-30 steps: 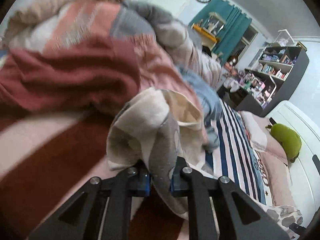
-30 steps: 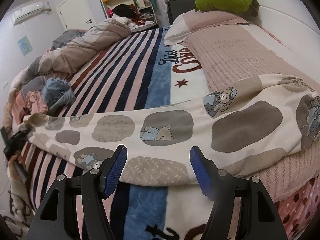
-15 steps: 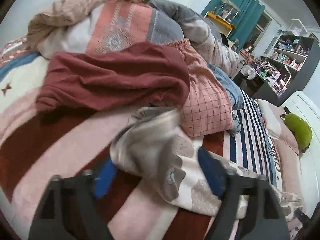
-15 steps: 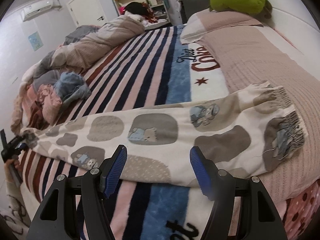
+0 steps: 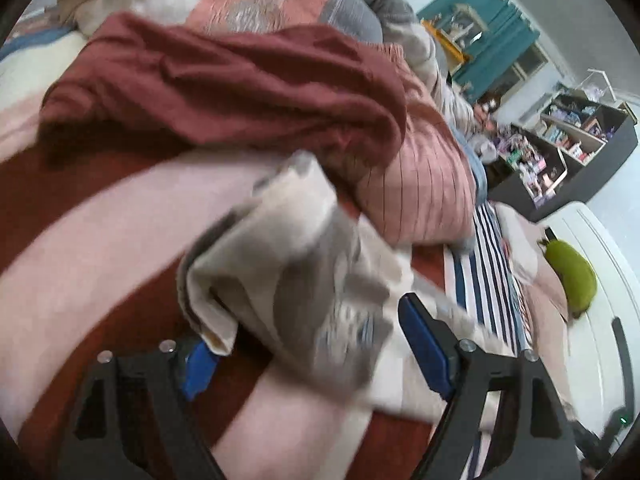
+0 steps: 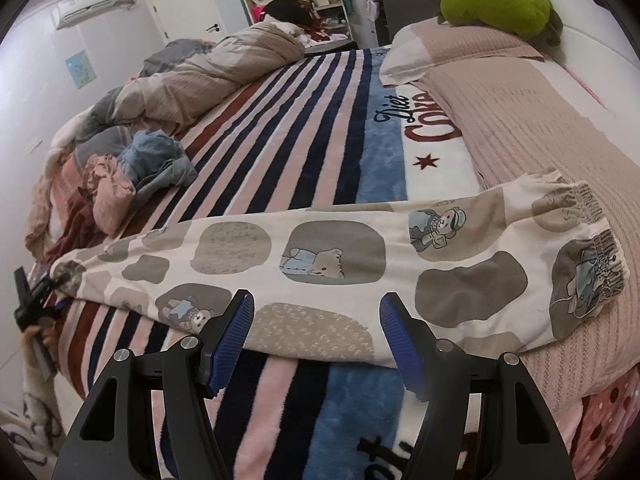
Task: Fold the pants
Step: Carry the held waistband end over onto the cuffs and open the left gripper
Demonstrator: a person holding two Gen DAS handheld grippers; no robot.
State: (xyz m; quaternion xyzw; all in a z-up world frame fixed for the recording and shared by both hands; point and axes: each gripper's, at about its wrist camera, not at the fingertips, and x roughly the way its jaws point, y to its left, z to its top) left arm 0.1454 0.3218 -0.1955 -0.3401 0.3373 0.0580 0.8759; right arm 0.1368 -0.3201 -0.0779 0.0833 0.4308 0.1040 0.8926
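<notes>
The cream pants (image 6: 320,268) with grey patches and bear prints lie stretched flat across the striped blanket, waistband at the right. My right gripper (image 6: 316,336) is open and empty, hovering just in front of their near edge. My left gripper (image 5: 308,344) is open, its jaws wide on either side of the bunched leg end of the pants (image 5: 288,256), which rests on the blanket between them. The left gripper also shows at the far left of the right wrist view (image 6: 36,300), at the leg end.
A dark red garment (image 5: 224,92) and a pink checked one (image 5: 424,184) are piled just beyond the leg end, with a blue garment (image 6: 156,160) and a rolled duvet (image 6: 208,76) behind. A pillow (image 6: 460,48) and green plush (image 6: 500,4) lie at the headboard.
My left gripper has opened and let go of the leg end, which dropped onto the blanket. The pants have settled flat and the right gripper has drawn back slightly.
</notes>
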